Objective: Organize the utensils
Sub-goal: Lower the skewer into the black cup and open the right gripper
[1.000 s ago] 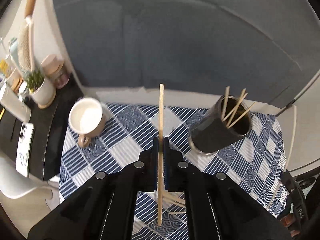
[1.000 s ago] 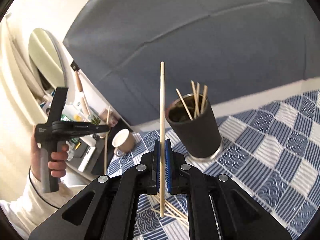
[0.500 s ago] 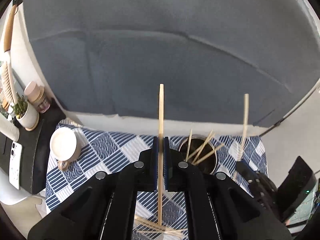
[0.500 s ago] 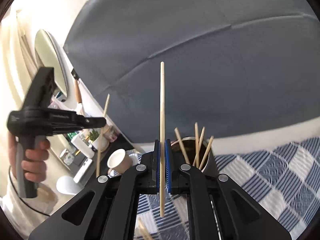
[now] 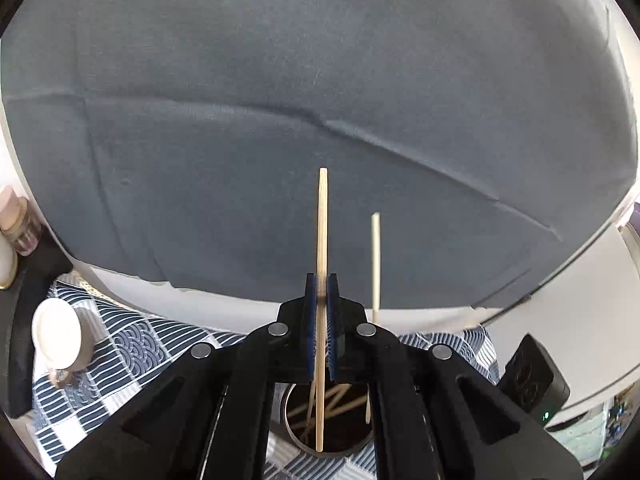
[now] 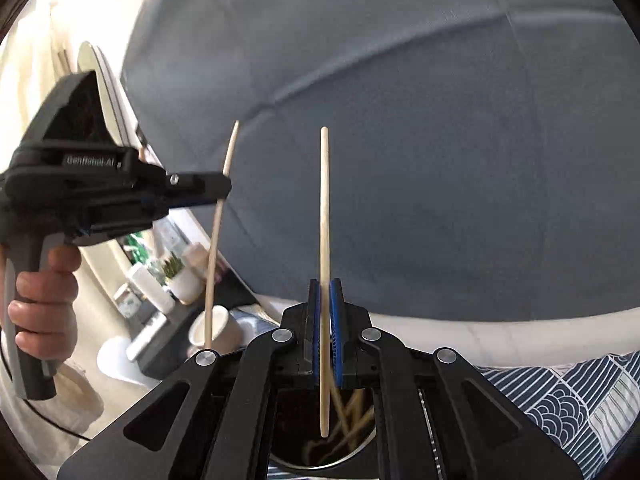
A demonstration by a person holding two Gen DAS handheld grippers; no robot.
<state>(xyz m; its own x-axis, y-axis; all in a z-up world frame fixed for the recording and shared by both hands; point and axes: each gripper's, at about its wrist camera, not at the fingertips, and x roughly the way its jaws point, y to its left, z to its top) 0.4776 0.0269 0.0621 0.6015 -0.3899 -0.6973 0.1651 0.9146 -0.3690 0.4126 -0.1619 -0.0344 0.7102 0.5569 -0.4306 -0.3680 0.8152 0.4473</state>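
while both hands hang over the dark cup (image 5: pixel 328 446), we've got a stick pinched in each tool. our left gripper (image 5: pixel 321 320) is clamped tight on a wooden chopstick (image 5: pixel 322 232), blue pads pressed to either side of it, the stick standing near upright with its lower tip showing inside the cup's round mouth. we see more chopsticks (image 5: pixel 340 398) lying crossed inside that cup. just to the right stands a second, paler stick (image 5: pixel 375 264), and that's the one our other hand carries.

over on the right wrist view, our right gripper (image 6: pixel 326 328) is squeezed shut on its own chopstick (image 6: pixel 324 208), upright, lower tip over the cup (image 6: pixel 320 448) and the bundle of sticks (image 6: pixel 352 412) in there. whether either tip touches anything inside, we cannot tell.

off to the left in that view, a hand (image 6: pixel 42 300) grips the left tool's handle, and its closed tips hold the tilted stick (image 6: pixel 218 220) in mid air.

the blue and white patterned cloth (image 5: pixel 132 344) covers the table, a pale mug (image 5: pixel 60 336) sits on it at far left, and a grey backdrop (image 5: pixel 280 100) fills the rear.
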